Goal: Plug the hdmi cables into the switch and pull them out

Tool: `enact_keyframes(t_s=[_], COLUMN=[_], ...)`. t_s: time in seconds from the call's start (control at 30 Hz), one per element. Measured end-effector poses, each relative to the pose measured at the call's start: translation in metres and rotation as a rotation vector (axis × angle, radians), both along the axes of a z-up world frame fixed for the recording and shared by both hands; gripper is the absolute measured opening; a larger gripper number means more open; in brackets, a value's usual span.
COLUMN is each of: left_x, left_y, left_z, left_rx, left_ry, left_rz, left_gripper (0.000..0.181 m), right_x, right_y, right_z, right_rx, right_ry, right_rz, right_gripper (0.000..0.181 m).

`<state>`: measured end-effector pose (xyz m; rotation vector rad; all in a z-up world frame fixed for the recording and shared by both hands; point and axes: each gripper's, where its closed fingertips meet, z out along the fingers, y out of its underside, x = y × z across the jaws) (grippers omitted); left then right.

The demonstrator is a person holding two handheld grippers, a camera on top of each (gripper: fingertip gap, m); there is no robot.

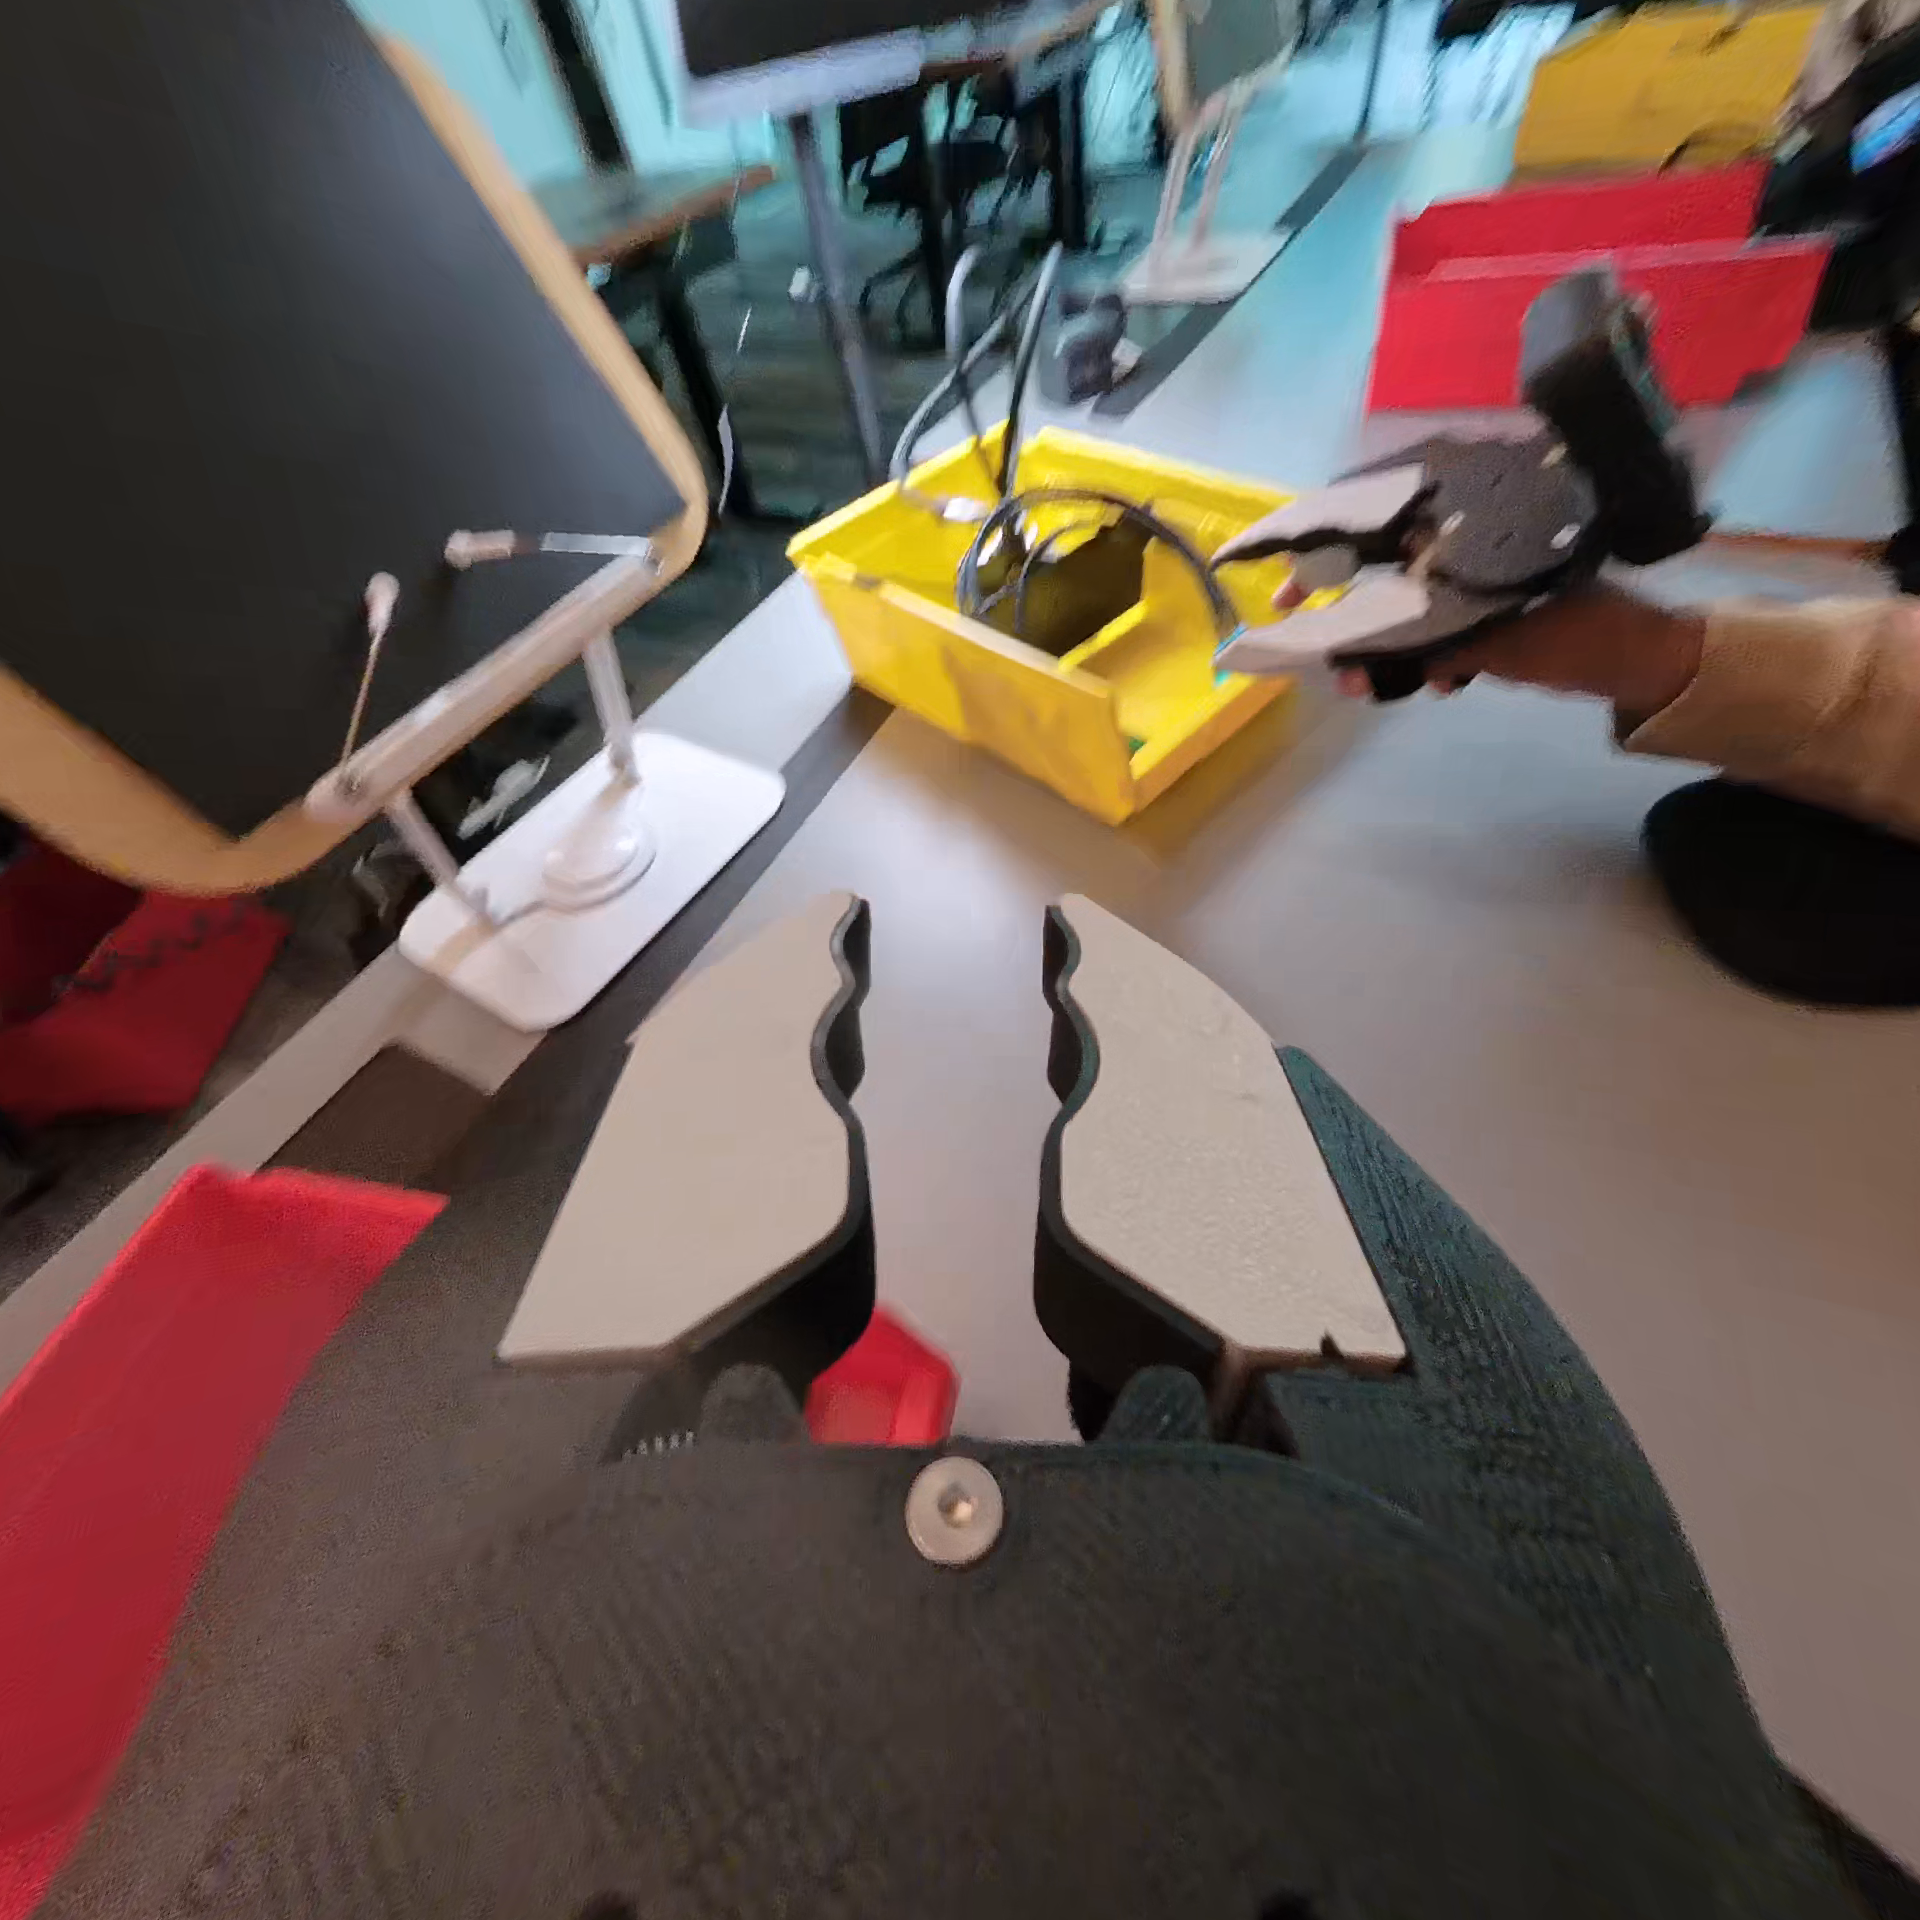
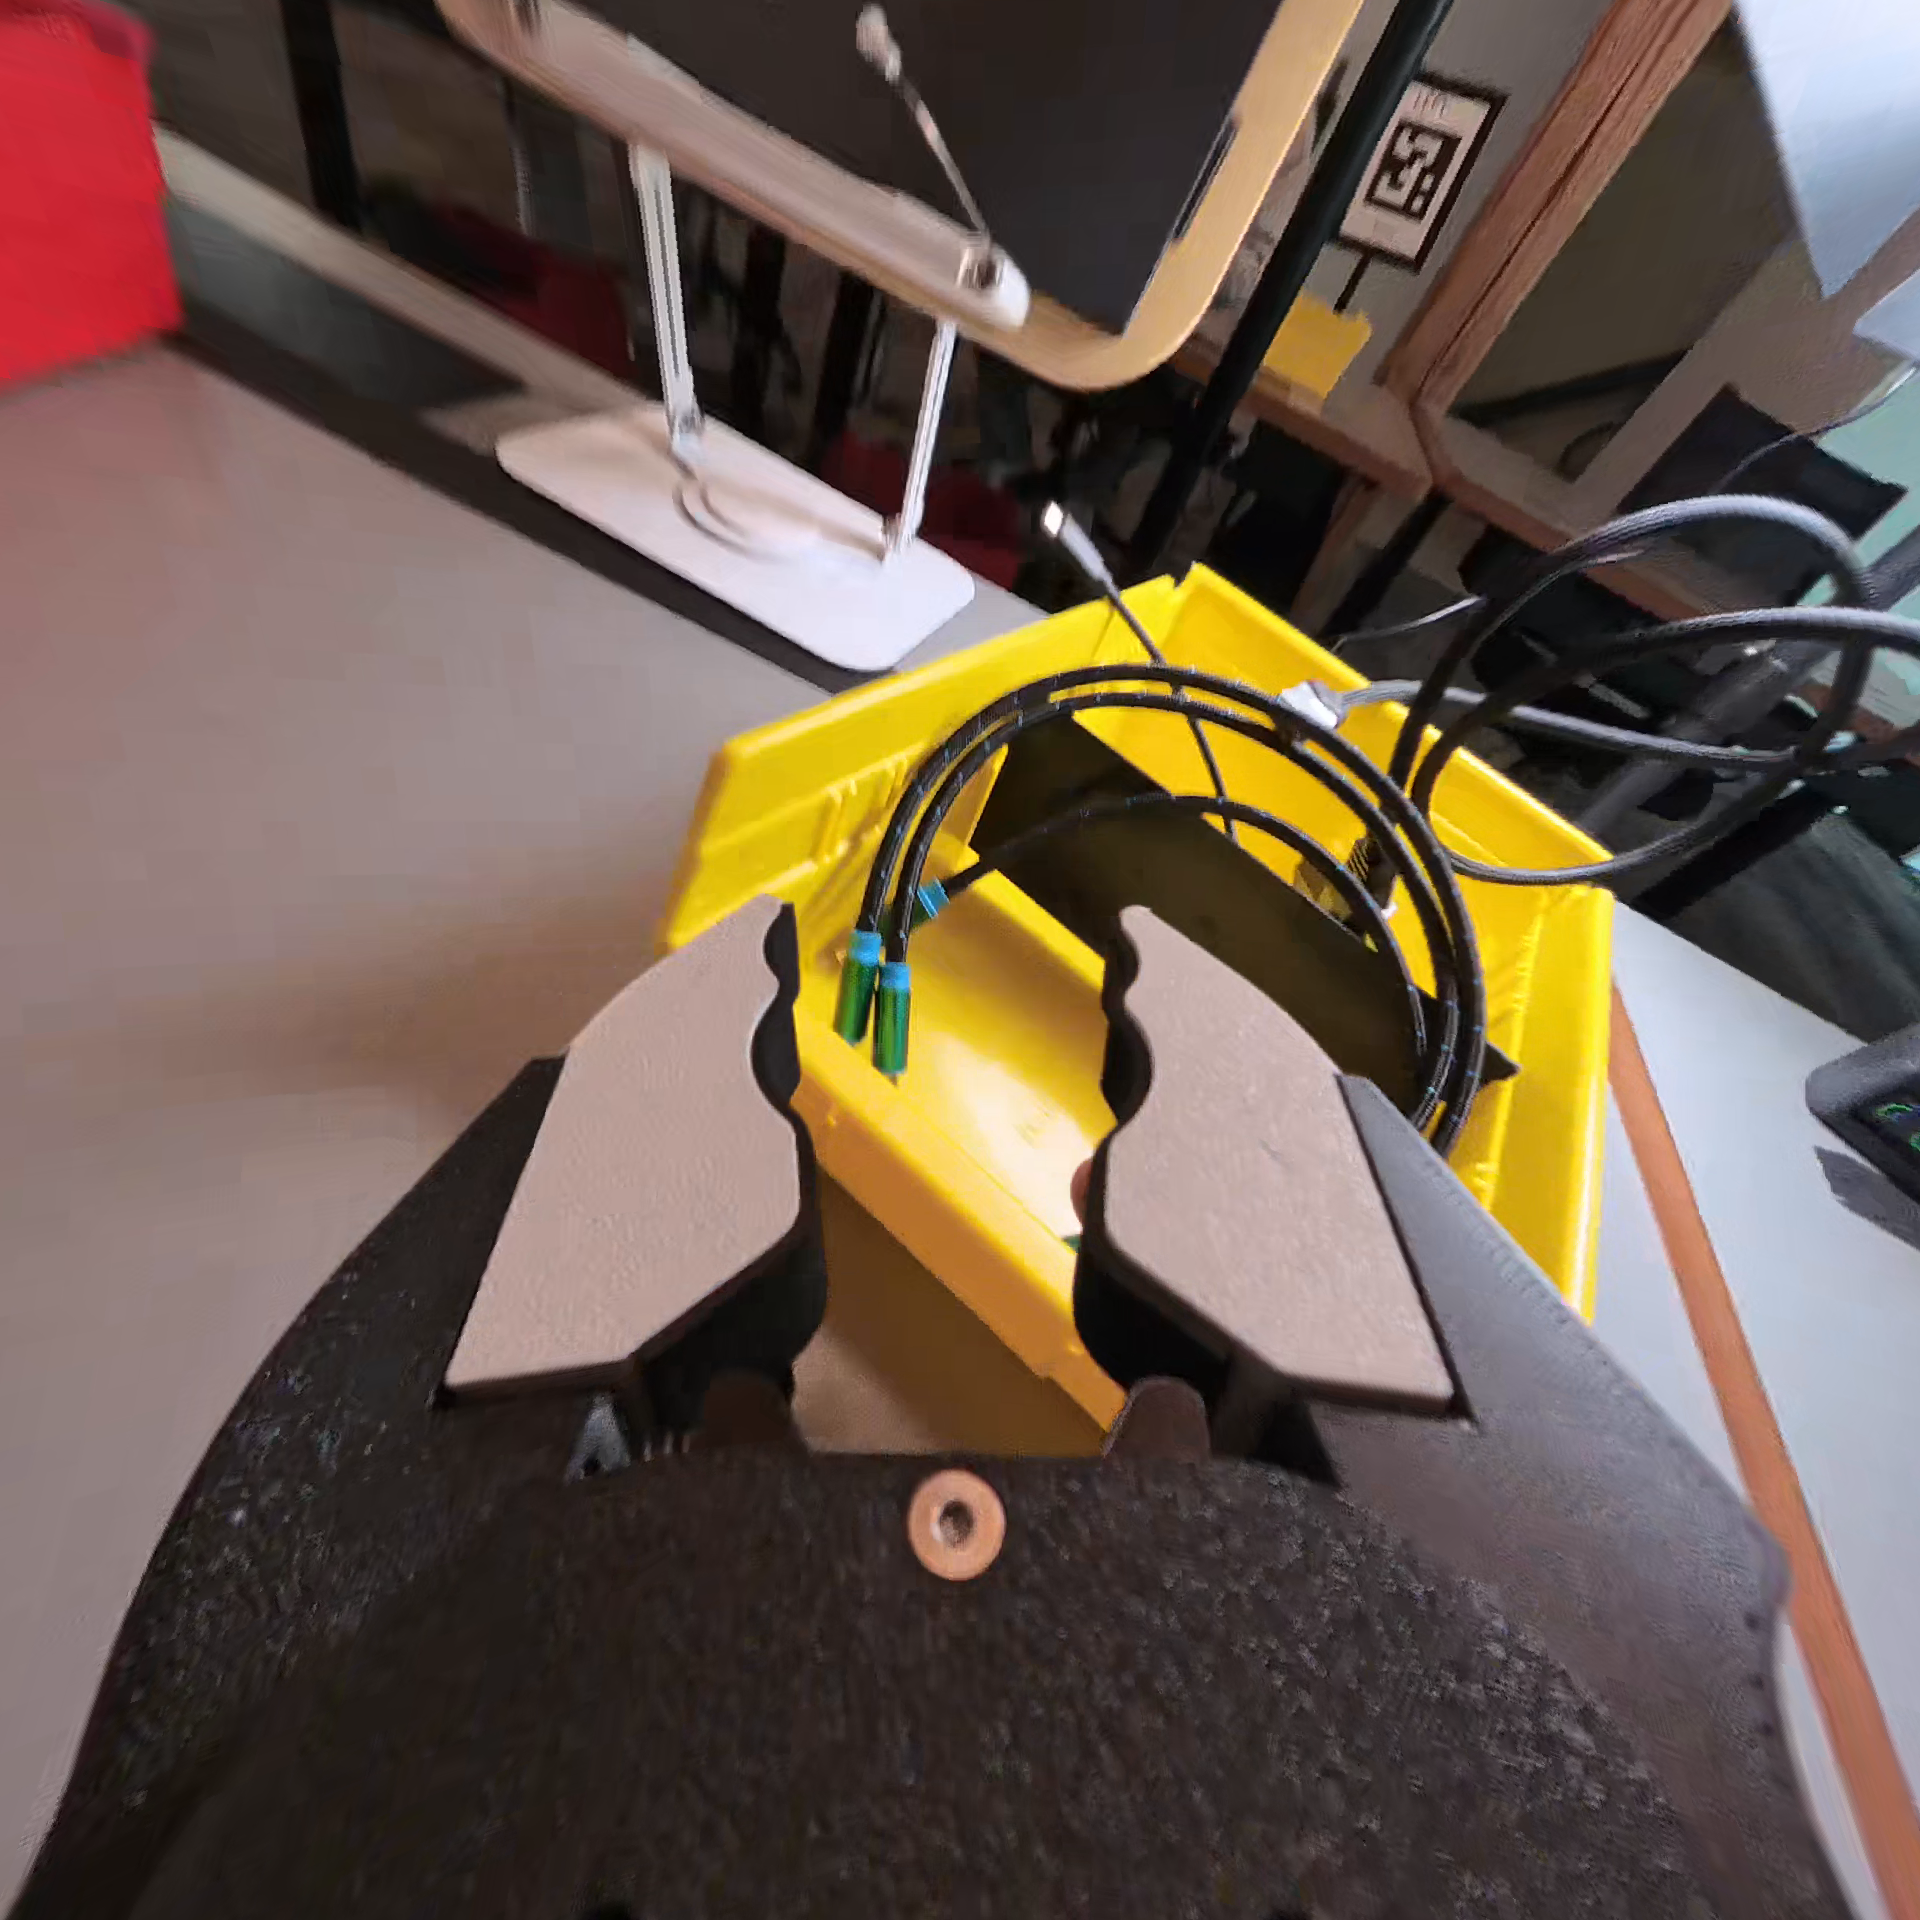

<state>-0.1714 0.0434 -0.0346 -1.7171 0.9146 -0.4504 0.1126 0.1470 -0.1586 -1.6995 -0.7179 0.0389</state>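
A yellow bin (image 2: 935,1122) stands on the grey table and holds coiled black braided cables (image 2: 1444,935). Two cable ends with green plugs and blue collars (image 2: 873,997) hang over the bin's near compartment. A dark flat box (image 2: 1153,862) lies in the bin under the cables; I cannot tell whether it is the switch. My right gripper (image 2: 956,925) is open and empty, just above the bin's near wall, with the plugs just beyond its left finger. It also shows in the left wrist view (image 1: 1242,603), at the bin (image 1: 997,686). My left gripper (image 1: 956,935) is open and empty over bare table, well short of the bin.
A tilted dark screen (image 1: 260,364) on a white stand base (image 1: 592,862) stands left of the bin. Red bins sit at the near left (image 1: 156,1455) and far right (image 1: 1579,291). The table's wood-edged right side (image 2: 1766,1455) is close. A dark device (image 2: 1870,1101) lies at the right. The grippers' ends are close to 35 cm from one another.
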Motion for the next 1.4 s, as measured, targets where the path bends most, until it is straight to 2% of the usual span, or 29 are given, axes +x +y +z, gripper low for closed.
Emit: enact_keyframes(t_s=[0.1, 0.3, 0.43, 0.5, 0.53, 0.57, 0.67, 0.77, 0.87, 1.17, 1.3, 1.4], left_x=[-0.038, -0.126, -0.147, -0.149, -0.146, -0.142, -0.120, -0.097, -0.073, 0.017, 0.039, 0.045], left_y=[-0.002, -0.021, -0.026, -0.024, -0.023, -0.022, -0.008, -0.002, 0.000, 0.005, 0.018, 0.033], left_z=[-0.037, -0.158, -0.212, -0.228, -0.234, -0.238, -0.237, -0.237, -0.237, -0.236, -0.237, -0.237], left_rx=[-0.098, -0.306, -0.409, -0.415, -0.416, -0.400, -0.304, -0.289, -0.254, -0.103, -0.098, -0.111], left_ry=[0.181, 0.657, 0.814, 0.878, 0.903, 0.922, 0.911, 0.894, 0.886, 0.837, 0.786, 0.768], left_rz=[0.098, 0.278, 0.266, 0.239, 0.213, 0.193, 0.183, 0.192, 0.145, -0.095, -0.167, -0.164], left_gripper=[0.037, 0.046, 0.055, 0.051, 0.041, 0.032, 0.030, 0.030, 0.030, 0.032, 0.032, 0.032], right_x=[0.005, 0.010, 0.008, 0.007, 0.007, 0.007, 0.006, -0.003, -0.012, -0.018, -0.030, -0.043], right_y=[0.003, 0.003, 0.007, 0.010, 0.012, 0.014, 0.023, 0.028, 0.028, 0.019, 0.008, -0.001], right_z=[-0.026, -0.062, -0.078, -0.083, -0.087, -0.090, -0.098, -0.101, -0.104, -0.104, -0.104, -0.104], right_rx=[-0.078, -0.126, -0.150, -0.151, -0.162, -0.169, -0.185, -0.212, -0.213, -0.202, -0.184, -0.161], right_ry=[-0.145, -0.449, -0.555, -0.606, -0.626, -0.647, -0.726, -0.779, -0.875, -0.880, -0.903, -0.913], right_rz=[-0.002, 0.021, 0.032, 0.035, 0.037, 0.039, 0.044, 0.087, 0.148, 0.194, 0.256, 0.302], right_gripper=[0.061, 0.066, 0.066, 0.064, 0.062, 0.060, 0.051, 0.042, 0.033, 0.032, 0.030, 0.029])
